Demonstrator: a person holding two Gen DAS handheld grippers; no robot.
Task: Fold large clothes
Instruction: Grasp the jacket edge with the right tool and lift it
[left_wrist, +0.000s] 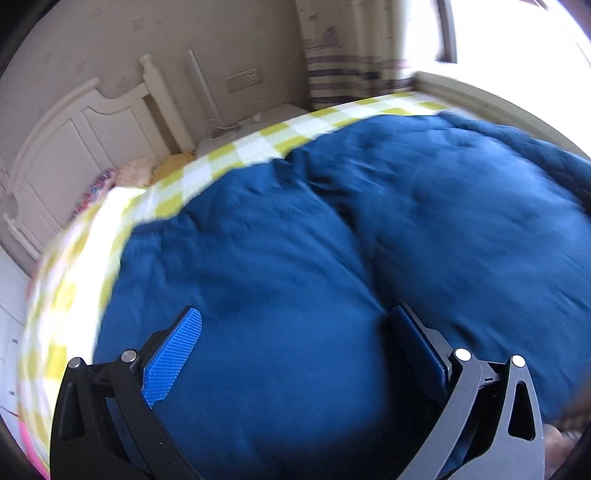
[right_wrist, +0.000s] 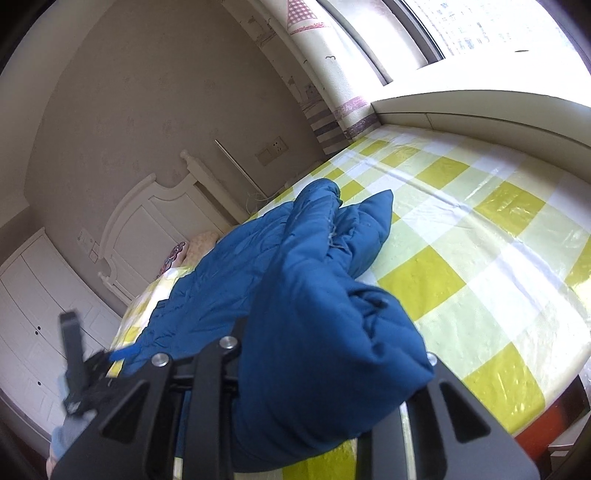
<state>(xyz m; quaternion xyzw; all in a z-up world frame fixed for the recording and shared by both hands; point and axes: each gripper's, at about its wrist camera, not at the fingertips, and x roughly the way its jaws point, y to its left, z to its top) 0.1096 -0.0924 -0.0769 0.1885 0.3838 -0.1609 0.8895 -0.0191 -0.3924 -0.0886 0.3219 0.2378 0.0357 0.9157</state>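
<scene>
Left claw (left_wrist: 291, 354) spread wide above puffy blue jacket (left_wrist: 332, 240); right claw (right_wrist: 314, 376) clenched on bunched jacket fold.

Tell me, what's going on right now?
Left gripper open above blue padded coat. Right gripper buried in coat fabric, grip unclear. Checked bedcover underneath.

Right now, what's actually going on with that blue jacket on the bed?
A person with two handheld grippers is folding a blue padded jacket on a yellow-checked bed cover. The right gripper has a bunched part of the jacket between its fingers and lifted. The left gripper hovers open over the jacket's body, gripping nothing.
</scene>
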